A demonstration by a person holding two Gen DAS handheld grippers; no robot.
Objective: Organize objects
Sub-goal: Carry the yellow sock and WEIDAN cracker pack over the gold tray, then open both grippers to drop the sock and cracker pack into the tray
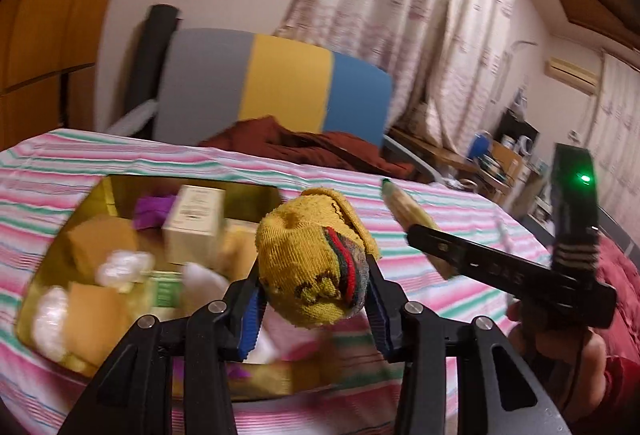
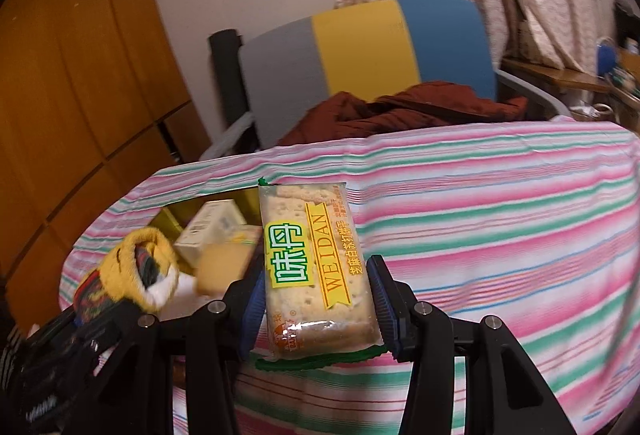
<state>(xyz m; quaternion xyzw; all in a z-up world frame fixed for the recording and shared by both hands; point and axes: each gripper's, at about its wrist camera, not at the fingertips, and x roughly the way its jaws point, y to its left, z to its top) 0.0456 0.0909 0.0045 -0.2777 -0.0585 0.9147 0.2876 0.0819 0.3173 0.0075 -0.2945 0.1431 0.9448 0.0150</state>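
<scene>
My left gripper (image 1: 314, 315) is shut on a rolled yellow sock (image 1: 316, 255) with red, green and grey stripes, held above the near edge of a gold tray (image 1: 60, 235). That sock (image 2: 132, 267) shows at the lower left of the right wrist view. My right gripper (image 2: 316, 311) is shut on a clear cracker packet (image 2: 312, 267) printed WEILDAN, held over the striped cloth. The same packet (image 1: 404, 211) shows edge-on in the left wrist view, sticking out of the right gripper to the right of the sock.
The gold tray holds a cream box (image 1: 196, 223), tan sponge blocks (image 1: 100, 243), white puffs (image 1: 124, 267) and a purple item (image 1: 154, 213). A striped cloth (image 2: 500, 215) covers the table. Behind stands a grey, yellow and blue chair (image 1: 280, 83) with a maroon garment (image 2: 420, 107).
</scene>
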